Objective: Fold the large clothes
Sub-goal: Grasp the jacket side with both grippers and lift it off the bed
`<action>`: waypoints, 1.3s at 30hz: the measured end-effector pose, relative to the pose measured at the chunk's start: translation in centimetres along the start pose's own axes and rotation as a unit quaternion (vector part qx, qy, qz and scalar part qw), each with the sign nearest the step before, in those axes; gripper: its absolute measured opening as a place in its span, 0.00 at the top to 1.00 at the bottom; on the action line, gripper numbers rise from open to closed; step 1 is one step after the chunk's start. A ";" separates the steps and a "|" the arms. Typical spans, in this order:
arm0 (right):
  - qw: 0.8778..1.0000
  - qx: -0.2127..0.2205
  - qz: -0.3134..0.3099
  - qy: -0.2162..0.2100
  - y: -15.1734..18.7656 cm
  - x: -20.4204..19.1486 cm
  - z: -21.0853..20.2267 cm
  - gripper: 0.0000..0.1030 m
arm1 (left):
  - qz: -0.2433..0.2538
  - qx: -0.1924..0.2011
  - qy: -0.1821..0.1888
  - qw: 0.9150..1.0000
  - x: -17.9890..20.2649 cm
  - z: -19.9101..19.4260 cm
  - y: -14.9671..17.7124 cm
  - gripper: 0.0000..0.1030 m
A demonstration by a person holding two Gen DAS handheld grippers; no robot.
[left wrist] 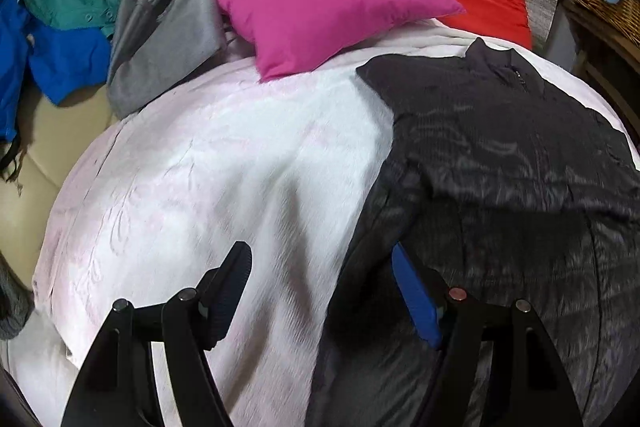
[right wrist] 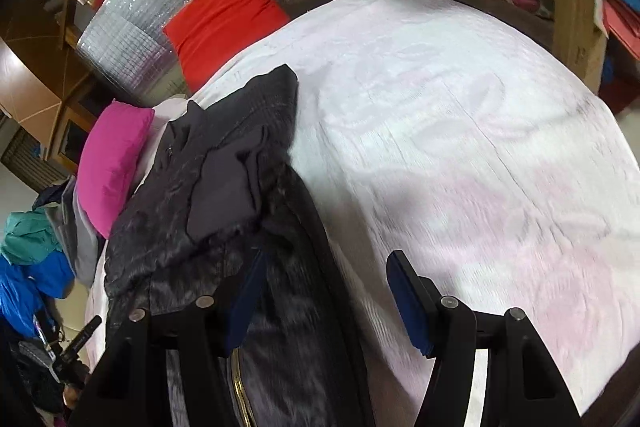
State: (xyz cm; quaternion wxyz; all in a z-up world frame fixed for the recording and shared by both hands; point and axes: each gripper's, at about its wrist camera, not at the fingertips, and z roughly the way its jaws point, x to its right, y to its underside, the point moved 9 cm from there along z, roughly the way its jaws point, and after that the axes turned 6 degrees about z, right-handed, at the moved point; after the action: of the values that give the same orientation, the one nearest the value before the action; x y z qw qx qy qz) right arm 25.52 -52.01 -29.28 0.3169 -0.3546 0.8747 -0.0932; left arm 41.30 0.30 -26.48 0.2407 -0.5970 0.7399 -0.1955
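Both grippers, left gripper (left wrist: 320, 291) and right gripper (right wrist: 326, 295), hung over the bed (left wrist: 224, 155) with jaws well apart, gripping nothing. Between them lay the dark padded jacket (left wrist: 500, 155) (zip up, collar toward the pink pillow (left wrist: 320, 3)); it looked soft, light and slippery, best pinched at hem or sleeve edge.

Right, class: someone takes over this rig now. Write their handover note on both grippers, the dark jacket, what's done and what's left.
Left gripper: open, empty, over the white bedspread at the jacket's edge.
Right gripper: open, empty, at the jacket's other edge.
Dark jacket: spread on the bed, one sleeve already folded over its body.
Left: fold the rest. More clothes lie piled beside the pink cushion.
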 end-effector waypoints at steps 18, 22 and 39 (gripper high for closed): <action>0.998 -0.035 -0.040 -0.026 7.7 0.0 -3.3 0.28 | -0.049 -0.060 0.037 0.996 -2.3 -4.1 11.9 0.26; 0.997 -0.056 -0.055 -0.025 10.5 0.8 -3.9 0.28 | -0.044 -0.077 0.062 0.994 -1.2 -5.1 14.8 0.26; 0.978 -0.166 -0.119 0.031 20.0 2.9 -3.2 0.26 | -0.028 -0.153 0.141 0.978 3.7 -4.8 21.4 0.26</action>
State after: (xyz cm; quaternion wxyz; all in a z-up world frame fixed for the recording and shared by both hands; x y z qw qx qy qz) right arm 10.69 -39.54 -35.94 0.2126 -0.5008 0.8391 0.0051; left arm 20.88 1.17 -35.39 0.0343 -0.6136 0.7707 -0.1683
